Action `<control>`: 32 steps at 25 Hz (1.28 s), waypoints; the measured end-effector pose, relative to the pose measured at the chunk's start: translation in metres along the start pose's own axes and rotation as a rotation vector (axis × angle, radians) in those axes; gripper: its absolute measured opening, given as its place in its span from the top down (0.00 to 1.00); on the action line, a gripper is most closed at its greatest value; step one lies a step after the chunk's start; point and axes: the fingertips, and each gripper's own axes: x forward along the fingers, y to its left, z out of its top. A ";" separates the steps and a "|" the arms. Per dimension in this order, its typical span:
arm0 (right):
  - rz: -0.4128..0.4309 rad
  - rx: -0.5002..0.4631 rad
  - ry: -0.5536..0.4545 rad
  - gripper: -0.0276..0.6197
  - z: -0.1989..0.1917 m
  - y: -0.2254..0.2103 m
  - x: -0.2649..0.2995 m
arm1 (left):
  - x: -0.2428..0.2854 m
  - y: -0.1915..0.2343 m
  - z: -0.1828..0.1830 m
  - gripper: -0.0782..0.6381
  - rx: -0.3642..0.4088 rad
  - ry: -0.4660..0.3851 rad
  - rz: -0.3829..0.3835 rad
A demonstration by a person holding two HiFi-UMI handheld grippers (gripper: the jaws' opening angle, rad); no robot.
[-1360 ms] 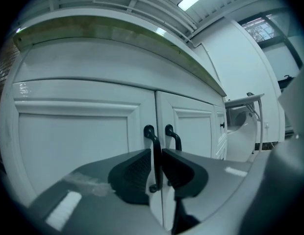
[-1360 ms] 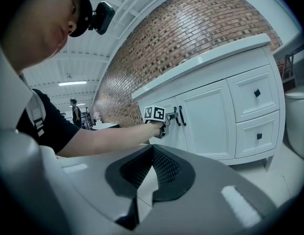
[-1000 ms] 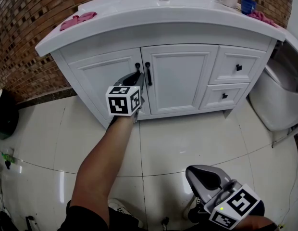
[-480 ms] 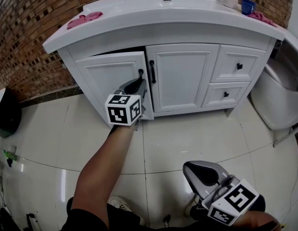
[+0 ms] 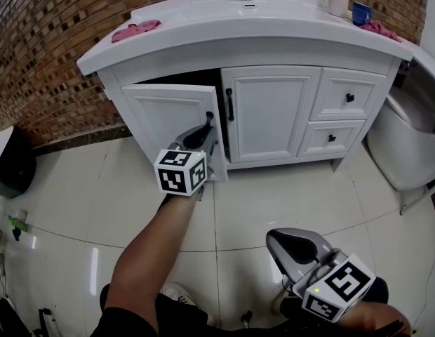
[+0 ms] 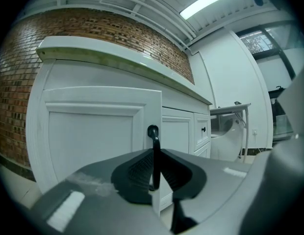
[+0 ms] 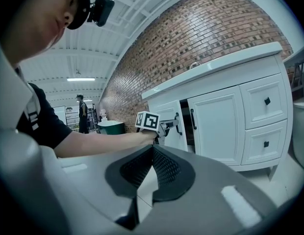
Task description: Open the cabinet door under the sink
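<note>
The white vanity's left cabinet door stands partly swung out, with a dark gap showing behind it. My left gripper is shut on the door's black bar handle; the handle runs upright between the two dark pads. From the right gripper view the same door and the left gripper show at mid frame. My right gripper hangs low at the front right over the floor, jaws shut with nothing between them.
The right cabinet door is closed, with two closed drawers beside it. A pink cloth, a cup and a blue item sit on the counter. A toilet stands at the right, a brick wall at the left.
The left cabinet door has swung outward from closed, pulled by my left gripper on its handle. The right gripper has stayed low at the front right.
</note>
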 end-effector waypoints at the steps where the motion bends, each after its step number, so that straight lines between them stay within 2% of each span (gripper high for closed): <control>1: -0.001 -0.003 0.000 0.95 0.000 0.001 0.000 | -0.003 -0.001 -0.001 0.83 0.002 0.000 -0.001; 20: 0.029 -0.046 0.002 0.95 -0.001 0.020 0.004 | -0.071 -0.005 -0.013 0.83 0.004 0.039 -0.003; 32: 0.068 -0.065 0.015 0.95 -0.002 0.045 0.015 | -0.119 0.003 -0.019 0.83 -0.036 0.037 0.017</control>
